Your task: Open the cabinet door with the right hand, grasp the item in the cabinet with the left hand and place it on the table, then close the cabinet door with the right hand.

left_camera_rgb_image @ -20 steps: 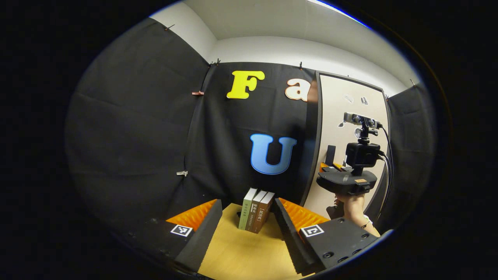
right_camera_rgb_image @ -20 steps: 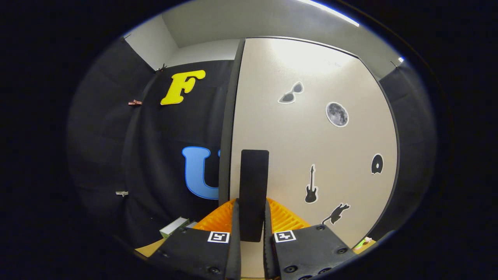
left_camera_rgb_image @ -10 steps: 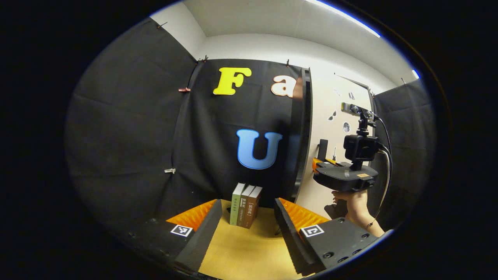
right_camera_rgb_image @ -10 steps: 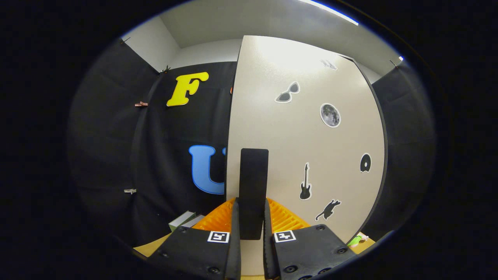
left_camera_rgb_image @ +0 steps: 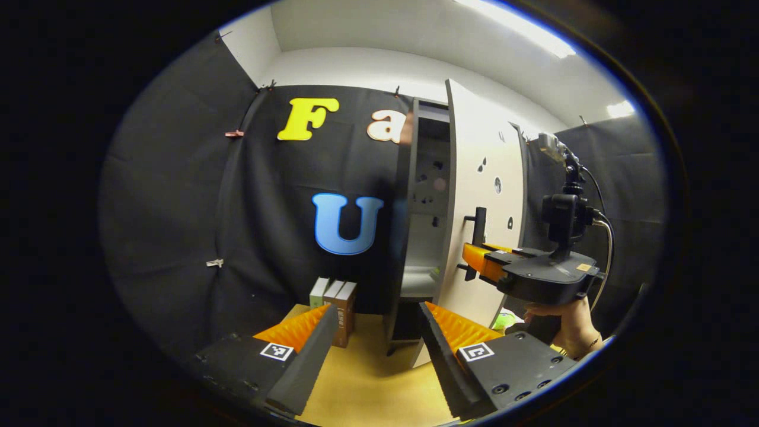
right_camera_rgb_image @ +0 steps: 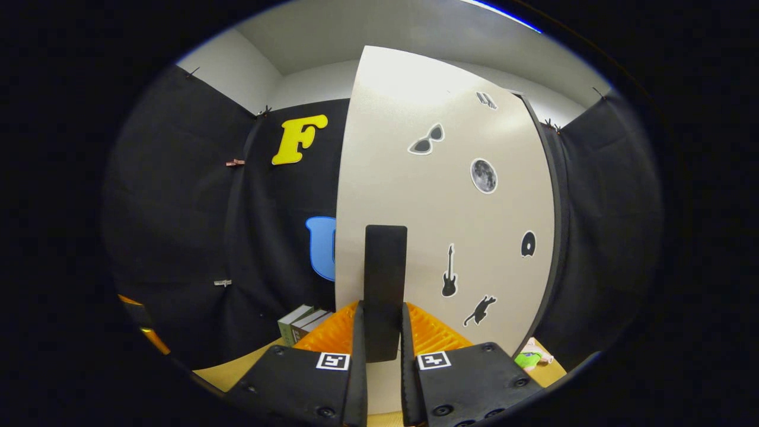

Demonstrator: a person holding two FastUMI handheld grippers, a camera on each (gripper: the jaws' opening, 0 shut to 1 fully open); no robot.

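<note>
Now the right gripper clamps the upright black bar handle of the cream sticker-covered cabinet door; the spread-fingered left gripper faces the interior ahead

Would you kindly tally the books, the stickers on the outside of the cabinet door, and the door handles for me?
Books: 3
Stickers on the cabinet door: 6, namely sunglasses, moon, guitar, cat, a dark disc, and one near the top edge
Door handle: 1
Total: 10
</note>
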